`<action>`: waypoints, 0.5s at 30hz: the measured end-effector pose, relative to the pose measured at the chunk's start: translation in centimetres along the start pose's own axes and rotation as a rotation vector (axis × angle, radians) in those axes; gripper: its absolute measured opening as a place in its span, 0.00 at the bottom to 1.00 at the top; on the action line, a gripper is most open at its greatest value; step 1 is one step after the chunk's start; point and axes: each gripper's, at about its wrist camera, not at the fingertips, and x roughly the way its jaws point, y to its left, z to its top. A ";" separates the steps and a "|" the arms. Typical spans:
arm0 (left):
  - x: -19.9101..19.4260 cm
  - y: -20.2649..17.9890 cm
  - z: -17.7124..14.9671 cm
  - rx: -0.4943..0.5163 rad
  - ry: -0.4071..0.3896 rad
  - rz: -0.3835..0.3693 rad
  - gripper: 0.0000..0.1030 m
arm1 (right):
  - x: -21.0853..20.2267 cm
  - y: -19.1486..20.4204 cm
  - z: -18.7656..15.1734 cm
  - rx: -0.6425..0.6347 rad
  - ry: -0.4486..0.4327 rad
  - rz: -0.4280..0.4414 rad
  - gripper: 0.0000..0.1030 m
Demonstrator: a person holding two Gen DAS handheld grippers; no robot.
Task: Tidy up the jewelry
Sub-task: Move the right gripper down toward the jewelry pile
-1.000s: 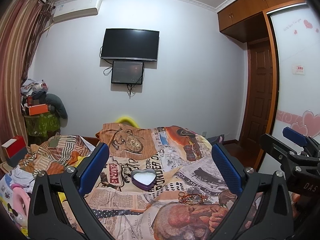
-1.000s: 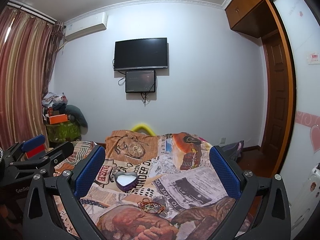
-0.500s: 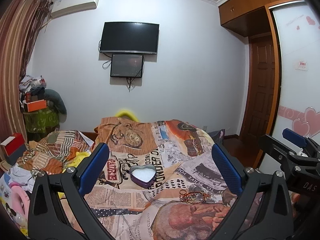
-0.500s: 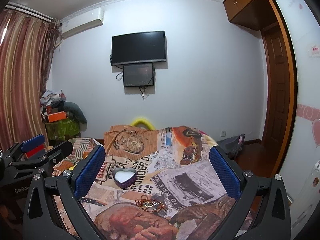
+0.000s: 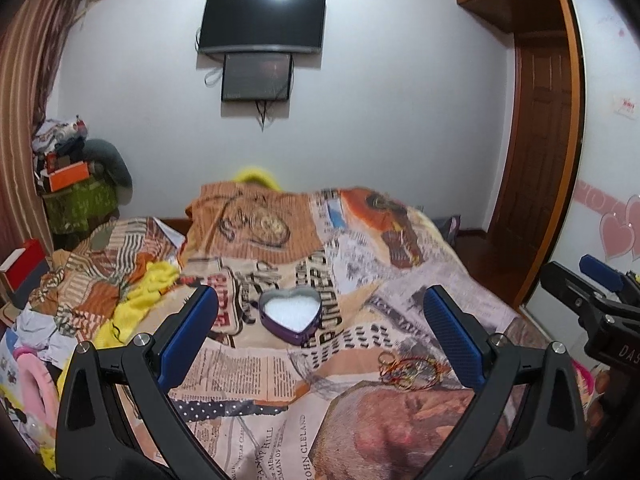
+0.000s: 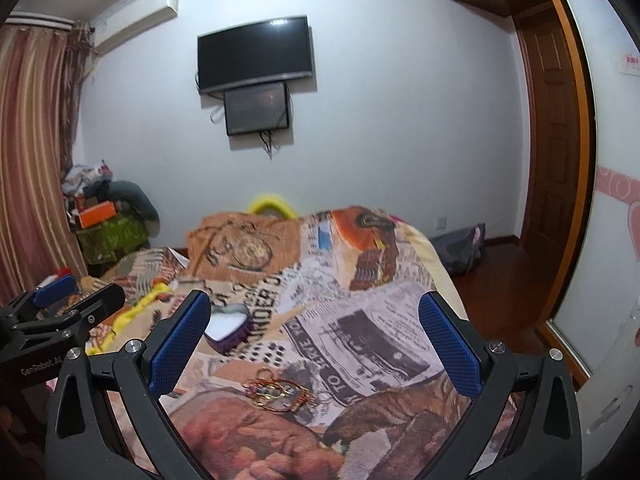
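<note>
**Me:** Left wrist view puts the jewelry tangle [image 5: 412,372] just ahead of my left gripper [image 5: 320,332], low and toward its right finger, on the printed bedspread [image 5: 256,376]. The heart-shaped box [image 5: 290,314] sits farther ahead, between the fingers. Both jaws stand wide, gripping nothing.

**Partner:** And the right one?

**Me:** My right gripper [image 6: 314,338] is released too. From it, the tangle [image 6: 280,394] lies close in front, slightly toward the left finger; the box [image 6: 228,326] is beyond, partly behind that finger.

**Partner:** How will it handle?

**Me:** Light, limp and snaggy, I'd judge: thin rings and red cord, on soft fabric that gives. I'd pinch a hoop where the strands bunch, not a loose end.

**Partner:** Orientation?

**Me:** It lies flat, its long axis running roughly crosswise to my fingers. The box's point faces back toward me.
</note>
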 end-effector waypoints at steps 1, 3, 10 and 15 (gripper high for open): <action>0.9 0.1 -0.3 0.003 0.021 0.001 1.00 | 0.4 -0.2 -0.2 -0.003 0.016 -0.008 1.00; 2.2 0.1 -0.8 0.008 0.059 -0.002 1.00 | 1.3 -0.5 -0.7 -0.017 0.049 -0.024 1.00; 7.5 1.0 -3.3 0.018 0.247 -0.061 1.00 | 5.2 -2.4 -2.4 -0.062 0.238 -0.013 1.00; 9.8 0.8 -4.4 0.016 0.335 -0.102 0.97 | 7.3 -4.0 -3.8 -0.054 0.356 -0.007 1.00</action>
